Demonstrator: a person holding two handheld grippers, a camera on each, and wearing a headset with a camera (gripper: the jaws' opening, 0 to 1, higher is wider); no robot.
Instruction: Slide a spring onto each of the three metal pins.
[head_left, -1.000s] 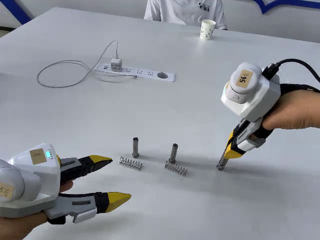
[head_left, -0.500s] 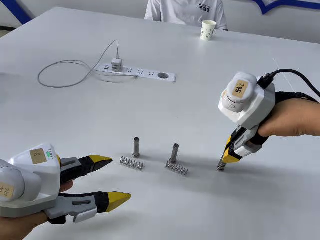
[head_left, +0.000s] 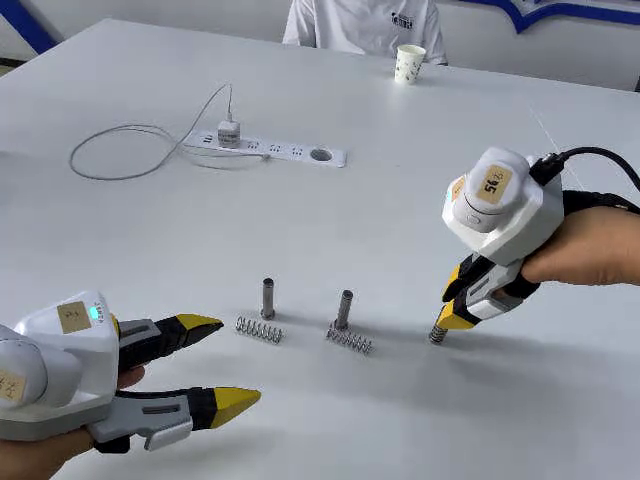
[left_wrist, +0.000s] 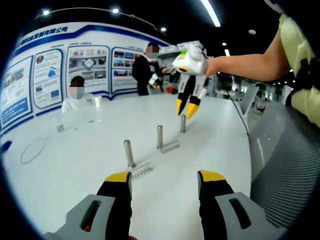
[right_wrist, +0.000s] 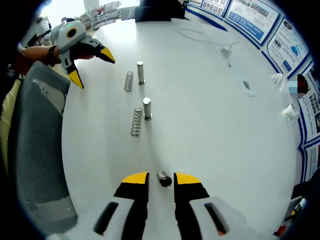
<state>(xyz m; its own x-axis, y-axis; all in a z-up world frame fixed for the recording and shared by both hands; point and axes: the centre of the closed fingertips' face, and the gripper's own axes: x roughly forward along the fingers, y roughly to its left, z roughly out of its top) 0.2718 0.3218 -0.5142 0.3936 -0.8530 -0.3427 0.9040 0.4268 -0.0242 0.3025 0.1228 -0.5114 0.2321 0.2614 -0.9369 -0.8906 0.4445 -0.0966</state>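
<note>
Right of the middle grey metal pin (head_left: 345, 309), upright on the white table (head_left: 400, 180): a third pin (right_wrist: 164, 178) of the same kind, with a short coiled steel spring (head_left: 438, 333) around it. The yellow-tipped right gripper (head_left: 449, 312) hangs there too, jaws slightly parted, gripping nothing. A second loose spring (head_left: 349, 340) lies against the middle pin's near side. Left of the middle pin stands another pin (head_left: 268, 297), with a third spring (head_left: 259, 329) lying beside. Farther left and nearer, the left gripper (head_left: 237, 360) has its jaws spread wide, empty.
</note>
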